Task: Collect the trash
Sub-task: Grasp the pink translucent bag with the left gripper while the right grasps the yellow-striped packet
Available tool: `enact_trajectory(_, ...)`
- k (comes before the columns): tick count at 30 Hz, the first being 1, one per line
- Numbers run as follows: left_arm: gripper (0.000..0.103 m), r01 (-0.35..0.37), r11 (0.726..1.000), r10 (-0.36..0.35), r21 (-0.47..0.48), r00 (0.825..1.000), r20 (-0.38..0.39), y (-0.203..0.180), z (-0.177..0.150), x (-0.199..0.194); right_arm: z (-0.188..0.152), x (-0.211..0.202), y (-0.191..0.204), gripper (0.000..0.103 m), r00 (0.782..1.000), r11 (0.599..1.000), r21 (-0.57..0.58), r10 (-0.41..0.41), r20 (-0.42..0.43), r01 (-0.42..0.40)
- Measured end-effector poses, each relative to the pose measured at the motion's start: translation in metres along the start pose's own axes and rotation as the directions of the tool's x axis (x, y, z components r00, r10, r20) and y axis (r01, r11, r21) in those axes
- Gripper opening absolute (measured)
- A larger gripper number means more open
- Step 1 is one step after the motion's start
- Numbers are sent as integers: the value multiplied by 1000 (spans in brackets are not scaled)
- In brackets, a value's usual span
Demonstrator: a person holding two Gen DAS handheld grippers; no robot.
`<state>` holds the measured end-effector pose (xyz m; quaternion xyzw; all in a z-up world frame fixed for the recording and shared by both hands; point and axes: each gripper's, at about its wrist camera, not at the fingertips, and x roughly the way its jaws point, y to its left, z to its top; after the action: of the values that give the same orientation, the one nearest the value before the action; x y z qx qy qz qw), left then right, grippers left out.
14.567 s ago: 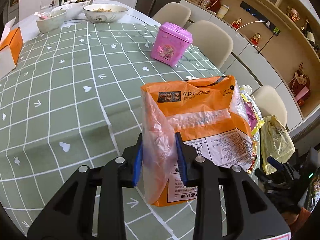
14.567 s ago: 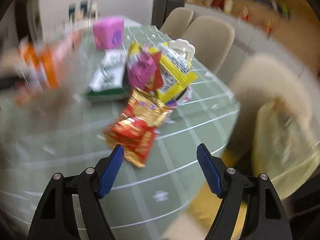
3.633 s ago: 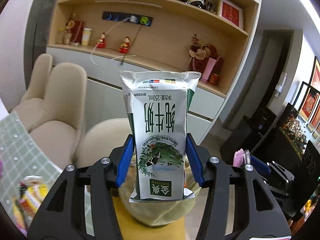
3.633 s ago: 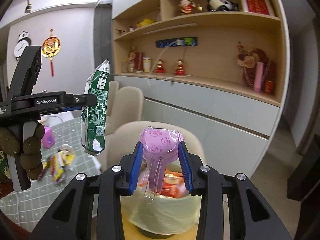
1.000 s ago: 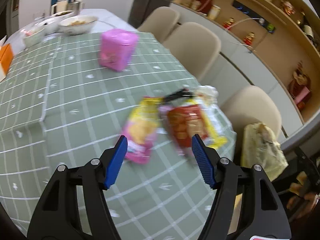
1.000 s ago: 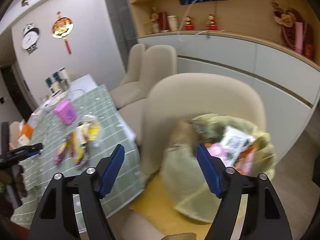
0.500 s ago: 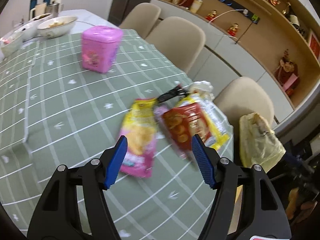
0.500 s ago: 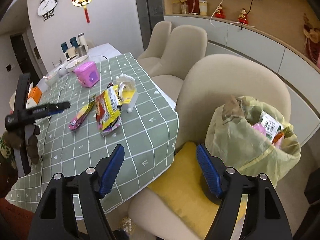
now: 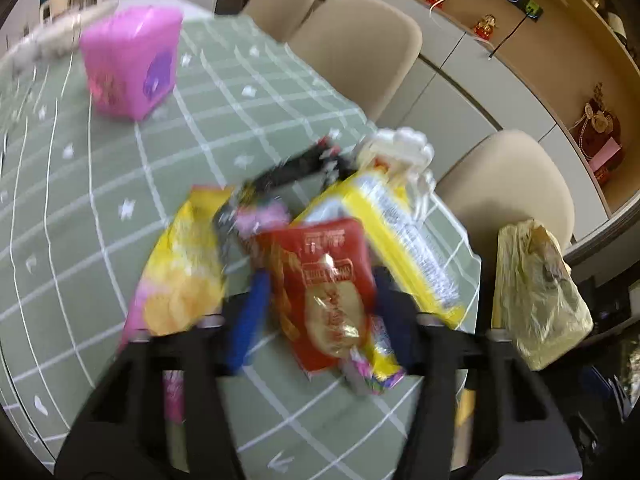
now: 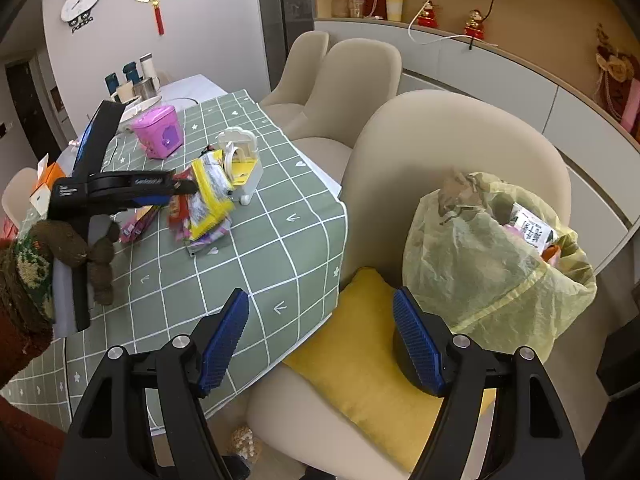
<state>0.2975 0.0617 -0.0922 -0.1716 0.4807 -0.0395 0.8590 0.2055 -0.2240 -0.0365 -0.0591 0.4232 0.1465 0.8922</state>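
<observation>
Several snack packets lie in a heap on the green checked tablecloth (image 9: 280,92) near its corner. The left wrist view is blurred. My left gripper (image 9: 322,320) is low over the heap and its jaws are closing, with a red packet (image 9: 324,292) between the blue pads; it does not look squeezed. A yellow packet (image 9: 400,236) and a yellow-pink packet (image 9: 180,280) lie on either side. In the right wrist view the left gripper (image 10: 188,188) reaches into the heap (image 10: 204,208). My right gripper (image 10: 320,344) is open and empty above a yellow cushion (image 10: 360,360). The yellow-green trash bag (image 10: 492,260) stands open on that chair.
A pink tin (image 9: 132,60) stands further back on the table, and a white holder (image 10: 240,160) stands right behind the heap. Beige chairs (image 10: 360,76) line the table's right side. Bowls and cups (image 10: 132,88) are at the far end. A gloved hand (image 10: 80,248) holds the left gripper.
The left gripper has dropped and moved forward onto the heap, and its jaws have narrowed around the red packet. The right gripper swung from the bag toward the table, then held still.
</observation>
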Motion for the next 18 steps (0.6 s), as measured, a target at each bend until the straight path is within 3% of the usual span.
enact_trajectory(2, 25, 15, 1000, -15, 4, 1000, -15, 11, -9, -8, 2, 6, 3, 71, 1000, 1000, -6, 15, -5, -15)
enact_trajectory(4, 20, 25, 1000, -25, 6, 999, -31, 24, -19, -18, 8, 13, 11, 71, 999, 999, -20, 41, -8, -41)
enact_trajectory(6, 7, 21, 1000, -20, 7, 999, -41, 36, -29, -29, 16, 21, 21, 71, 997, 996, -38, 80, -3, -80)
enact_trajectory(7, 5, 12, 1000, -12, 7, 999, -46, 44, -34, -37, 21, 26, 28, 71, 995, 993, -51, 105, 0, -105)
enact_trajectory(13, 6, 3, 1000, -5, -25, 998, -56, 75, -56, -70, 64, 63, 84, 71, 977, 962, -188, 211, 37, -200)
enact_trajectory(15, 17, 6, 999, -8, -42, 998, -57, 85, -60, -77, 77, 81, 106, 69, 976, 949, -253, 209, 62, -187)
enact_trajectory(17, 35, 12, 999, -13, -42, 999, -46, 91, -64, -84, 87, 96, 121, 62, 978, 938, -307, 194, 78, -162)
enact_trajectory(18, 37, 14, 999, -15, -36, 999, -38, 92, -66, -88, 92, 106, 128, 58, 980, 932, -330, 187, 73, -153)
